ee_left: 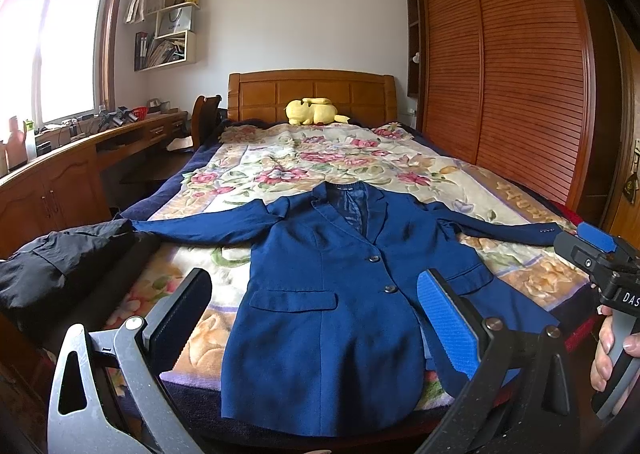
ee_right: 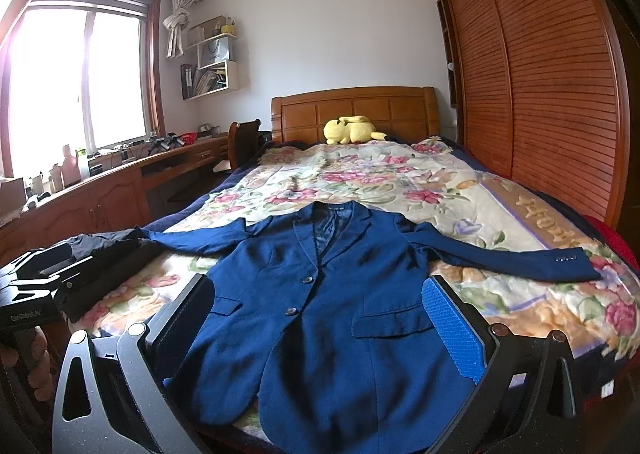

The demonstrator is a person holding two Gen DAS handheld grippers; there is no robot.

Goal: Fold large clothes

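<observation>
Both sets of jaws gape, empty, above the bed's [ee_left: 520,189] foot, where the blue jacket [ee_left: 332,294] lies flat, sleeves outstretched. Pinch each cuff cleanly, then fold sleeves inward without dragging the body.

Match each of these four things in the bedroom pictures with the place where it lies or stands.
Things:
1. blue jacket
2. yellow plush toy
3. black garment
4. wardrobe

Places:
A. by the headboard
B. along the right wall
C. spread flat mid-bed, sleeves out
D. at the bed's left edge

Pairs: 1-C, 2-A, 3-D, 4-B
</observation>
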